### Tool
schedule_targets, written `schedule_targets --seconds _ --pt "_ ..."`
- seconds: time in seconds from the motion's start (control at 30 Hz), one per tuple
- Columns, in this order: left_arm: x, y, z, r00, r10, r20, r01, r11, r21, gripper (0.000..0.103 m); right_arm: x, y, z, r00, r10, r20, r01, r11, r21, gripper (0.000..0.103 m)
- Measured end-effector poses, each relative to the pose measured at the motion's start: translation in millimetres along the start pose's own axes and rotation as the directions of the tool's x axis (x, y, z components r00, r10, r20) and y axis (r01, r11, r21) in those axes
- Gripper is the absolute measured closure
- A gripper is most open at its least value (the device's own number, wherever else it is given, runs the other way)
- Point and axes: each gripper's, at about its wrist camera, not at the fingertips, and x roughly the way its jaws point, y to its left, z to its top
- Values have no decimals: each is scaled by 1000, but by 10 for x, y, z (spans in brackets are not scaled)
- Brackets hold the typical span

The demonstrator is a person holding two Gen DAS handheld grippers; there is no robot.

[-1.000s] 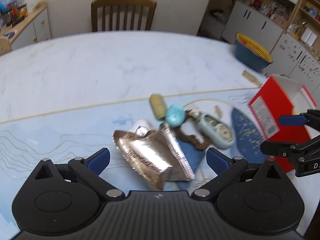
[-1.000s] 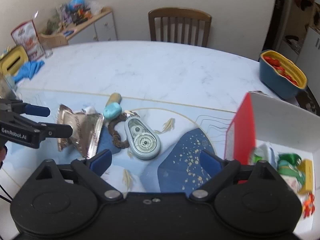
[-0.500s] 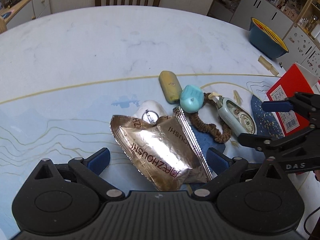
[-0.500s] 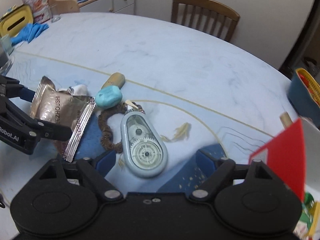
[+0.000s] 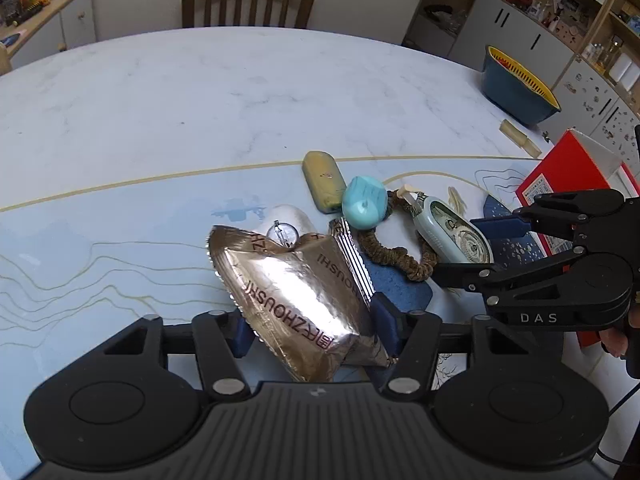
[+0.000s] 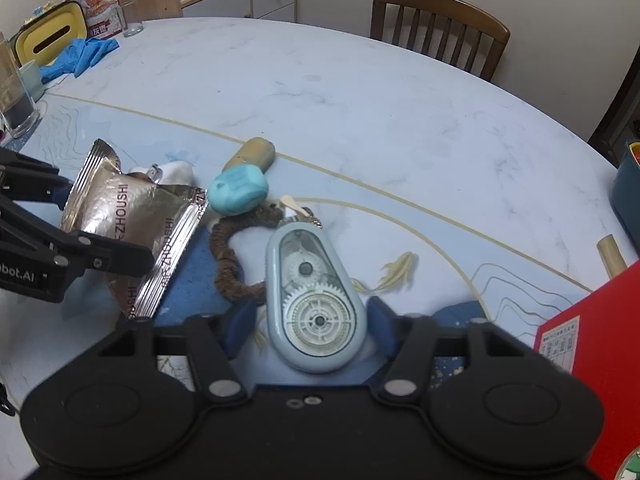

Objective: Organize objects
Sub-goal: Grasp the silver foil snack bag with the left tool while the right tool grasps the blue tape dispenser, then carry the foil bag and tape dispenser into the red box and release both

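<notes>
Table (image 5: 240, 92): round, marbled white with a pale-blue patterned zone; it filled most of both views.
Red box (image 5: 560, 184): stood at the right edge of the left-wrist view, open, probably where the clutter was meant to go.
Foil packet (image 5: 304, 292): lay at lower centre of the left-wrist view, crinkled and puffed. It looked light, soft and slippery; a grip across the flat body or the crimped side seam seemed safest.
Left gripper (image 5: 314, 332): its jaws were closing with the packet's near end between them; the blue pads (image 5: 386, 320) sat against the foil on both sides.
Correction tape dispenser (image 6: 316, 300): lay at lower centre of the right-wrist view, a pale-blue rigid plastic shell. It looked light, stiff and smooth, best pinched across its broad rounded end.
Right gripper (image 6: 310, 322): its jaws were closing around the dispenser; a sliver of gap remained at each pad, so no grip yet.
Brown scrunchie (image 6: 228, 256): touched the dispenser's left side; it might drag along.
Teal eraser-like block (image 6: 239, 187): centre, just beside the packet's corner.
</notes>
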Motion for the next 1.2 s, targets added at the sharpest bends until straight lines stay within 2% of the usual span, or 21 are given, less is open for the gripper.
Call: schedule_targets --seconds 0.03,0.27,0.57,0.83,1.2 --pt "-8 -3 -3 1000 -1 3 1 1000 -1 48 -6 0 -3 1000 -1 0 1 1000 4 53" --pt "-80 -6 -37 1000 5 4 -5 1000 -8 52 -115 41 -91 999 -33 8 32 996 78 53" --pt "-390 -131 -46 999 -20 40 20 1000 -6 53 -641 103 -235 998 -29 62 19 988 155 53" --pt "-773 -454 -5 995 -68 76 66 997 37 53 -1183 66 -309 991 -55 122 31 981 189 53" --pt "-1177 -1092 92 981 -157 117 144 983 113 53 -1778 -138 -541 983 -100 151 62 969 240 53"
